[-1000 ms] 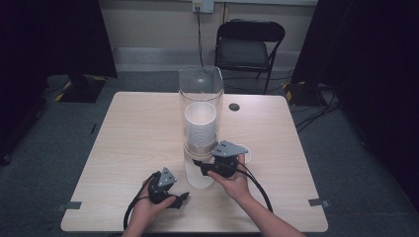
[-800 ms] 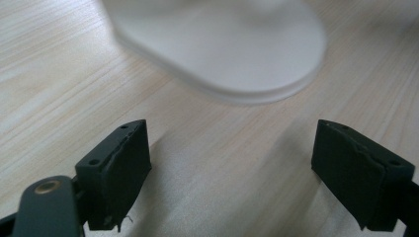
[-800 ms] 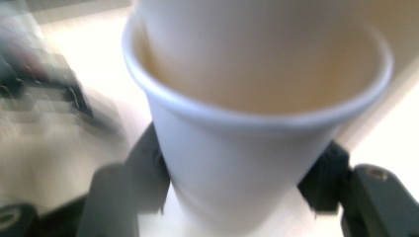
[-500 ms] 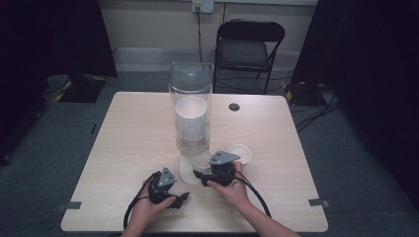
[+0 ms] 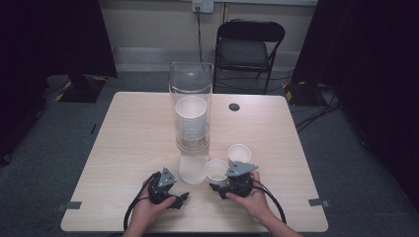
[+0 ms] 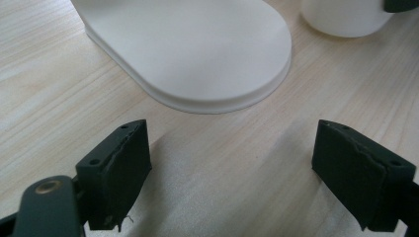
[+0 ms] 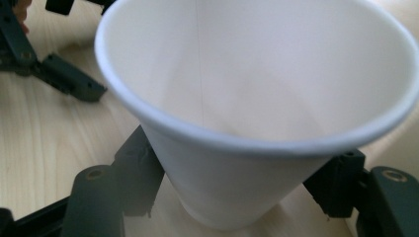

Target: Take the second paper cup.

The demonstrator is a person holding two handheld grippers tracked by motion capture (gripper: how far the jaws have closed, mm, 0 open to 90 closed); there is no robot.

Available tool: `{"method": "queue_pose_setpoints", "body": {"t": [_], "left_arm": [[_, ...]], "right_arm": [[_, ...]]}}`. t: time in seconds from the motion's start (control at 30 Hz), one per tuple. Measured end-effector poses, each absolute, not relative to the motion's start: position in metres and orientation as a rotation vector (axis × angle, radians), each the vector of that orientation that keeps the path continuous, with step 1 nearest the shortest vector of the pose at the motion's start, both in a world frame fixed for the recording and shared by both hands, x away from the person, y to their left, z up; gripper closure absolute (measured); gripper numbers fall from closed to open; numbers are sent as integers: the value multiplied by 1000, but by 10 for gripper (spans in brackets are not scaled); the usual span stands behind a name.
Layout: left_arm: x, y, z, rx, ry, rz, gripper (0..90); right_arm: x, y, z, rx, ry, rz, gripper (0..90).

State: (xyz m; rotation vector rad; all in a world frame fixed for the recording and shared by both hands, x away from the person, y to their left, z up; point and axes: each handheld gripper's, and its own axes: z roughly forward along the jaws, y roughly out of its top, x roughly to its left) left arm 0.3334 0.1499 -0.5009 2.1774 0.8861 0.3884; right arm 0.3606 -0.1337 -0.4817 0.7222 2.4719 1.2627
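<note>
A clear tube dispenser holds a stack of white paper cups and stands on a white base at mid table. Just right of that base, a white paper cup sits upright, bottom on the wood. My right gripper has its pads against both sides of the cup's lower wall, though its jaws have just been opening. My left gripper rests near the front edge, open with nothing between its jaws, and faces the rounded base.
A second white cup stands just behind my right hand. A small dark disc lies on the wooden table at the far right. Beyond the table stands a black folding chair. Cables trail from both grippers toward the near edge.
My right gripper has drawn away from the dispenser's foot toward the near edge and sunk to the table with a cup. The left gripper has kept still.
</note>
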Motion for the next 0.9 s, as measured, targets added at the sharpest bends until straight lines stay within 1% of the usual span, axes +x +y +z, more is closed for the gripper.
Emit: {"method": "queue_pose_setpoints", "body": {"t": [0.1,0.27,0.37,0.5,0.9], "left_arm": [[333,150,-501,2177,886,388,145],[333,150,-501,2169,891,389,144],[333,150,-501,2169,891,389,145],[333,150,-501,2177,886,389,144],[333,150,-501,2176,887,388,144]], "right_arm": [[361,-147,-487,762,2461,1261,304],[363,-151,-489,783,2451,1259,282],[364,-152,-490,803,2445,1256,203],[361,-153,-487,800,2476,1246,151],[357,-180,-479,799,2490,1236,158]]}}
